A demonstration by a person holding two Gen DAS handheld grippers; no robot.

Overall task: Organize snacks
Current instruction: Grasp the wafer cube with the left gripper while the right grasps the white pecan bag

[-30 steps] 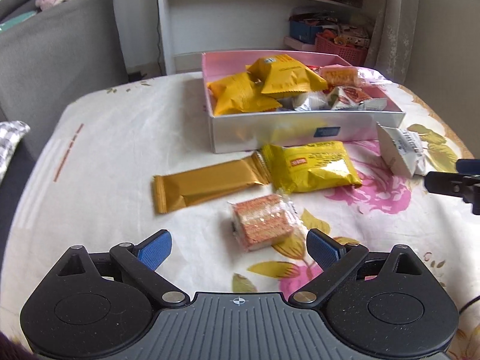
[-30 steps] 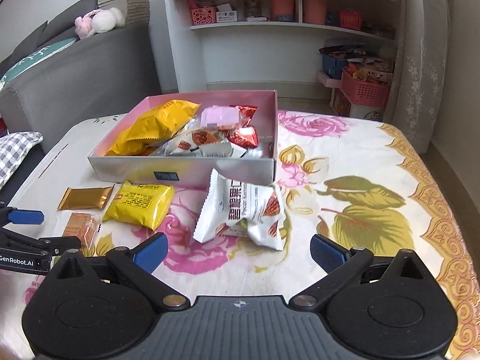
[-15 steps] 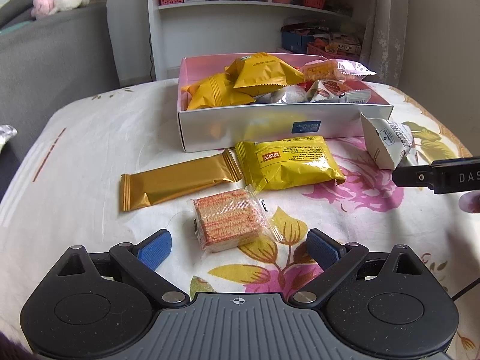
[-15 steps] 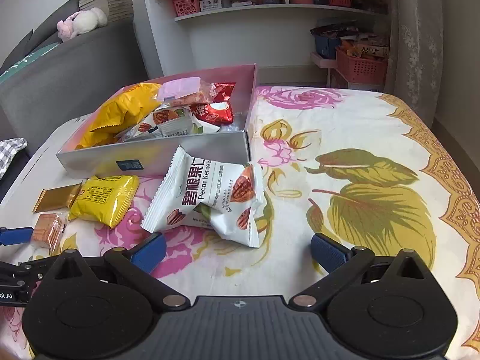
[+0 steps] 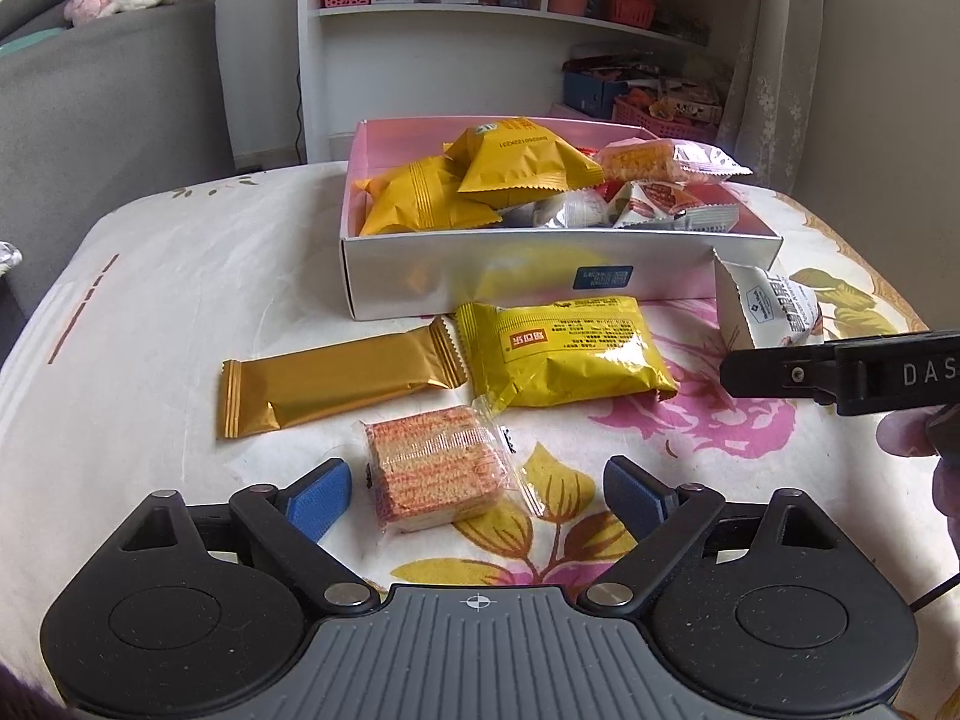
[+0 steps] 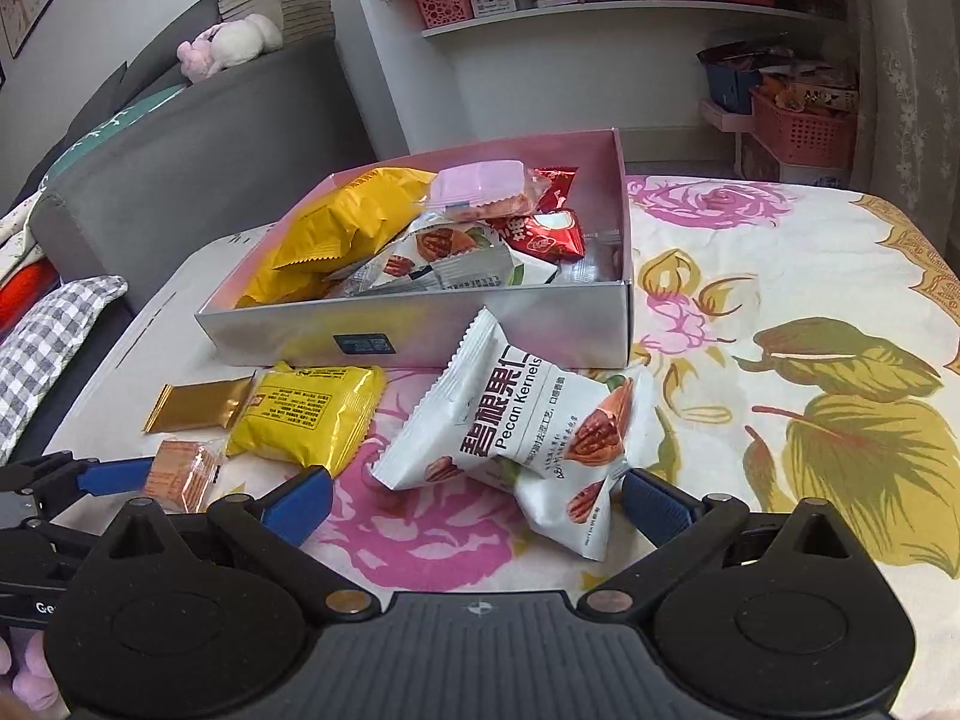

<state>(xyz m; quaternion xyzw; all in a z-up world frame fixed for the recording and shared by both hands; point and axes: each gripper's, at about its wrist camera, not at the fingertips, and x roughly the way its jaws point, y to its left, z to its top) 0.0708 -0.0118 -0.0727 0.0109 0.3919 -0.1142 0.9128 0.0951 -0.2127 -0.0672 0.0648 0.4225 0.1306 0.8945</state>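
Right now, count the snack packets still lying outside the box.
4: gold bar wrapper leftmost, yellow packet beside it, wafer pack between the left gripper's pads, pecan kernels bag by the box's right corner. Others may be hidden.

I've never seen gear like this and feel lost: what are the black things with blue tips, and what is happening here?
A person holds a two-finger gripper in each hand; each picture comes from a camera on one. The left gripper has just been closing slightly around a clear-wrapped orange wafer pack, not yet pressing it. The right gripper stands open around a white pecan kernels packet. A gold foil bar and yellow snack pouch lie on the floral cloth before a half-filled silver-and-pink box. Nothing is held.
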